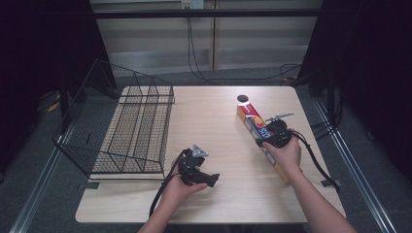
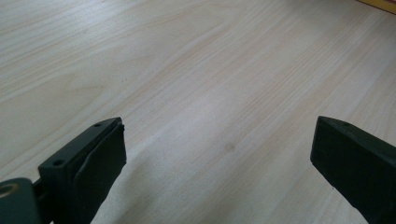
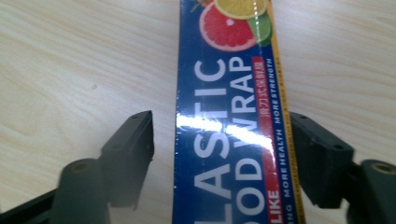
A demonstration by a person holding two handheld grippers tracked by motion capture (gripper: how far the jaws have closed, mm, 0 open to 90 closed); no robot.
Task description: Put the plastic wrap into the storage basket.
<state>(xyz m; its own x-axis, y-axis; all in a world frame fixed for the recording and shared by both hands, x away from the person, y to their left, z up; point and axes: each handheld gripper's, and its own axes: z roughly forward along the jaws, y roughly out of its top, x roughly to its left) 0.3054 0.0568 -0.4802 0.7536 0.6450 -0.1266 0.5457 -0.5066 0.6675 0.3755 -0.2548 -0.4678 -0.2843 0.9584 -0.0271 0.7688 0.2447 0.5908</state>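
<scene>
The long, narrow cardboard box of plastic food wrap (image 1: 262, 141), blue on top with orange-yellow edges and citrus slices printed at one end, lies flat on the right half of the pale wooden tabletop (image 1: 218, 121). It sits well apart from the black wire mesh basket (image 1: 128, 131) on the left side. Its long axis runs on a diagonal: the far end points toward the small black round spot (image 1: 242, 98) near the back of the tabletop, and the near end points at the person's right forearm, close to the front right edge.

The right hand-held gripper (image 3: 219, 158) straddles the box across its narrow width. That seems the sensible place to take it, since only the short dimension fits between the 2 jaws. In the right gripper view the right jaw sits against the yellow edge, while the left jaw stands just off the blue side with a sliver of tabletop showing between. So the jaws are narrow around the box but not yet clamped, as far as I can judge. The grip falls near the middle of the length, likely to keep the box balanced when lifted.

The left hand-held gripper (image 2: 219, 158) rests low over bare tabletop near the front, jaws wide with nothing between them, apparently waiting its turn.
</scene>
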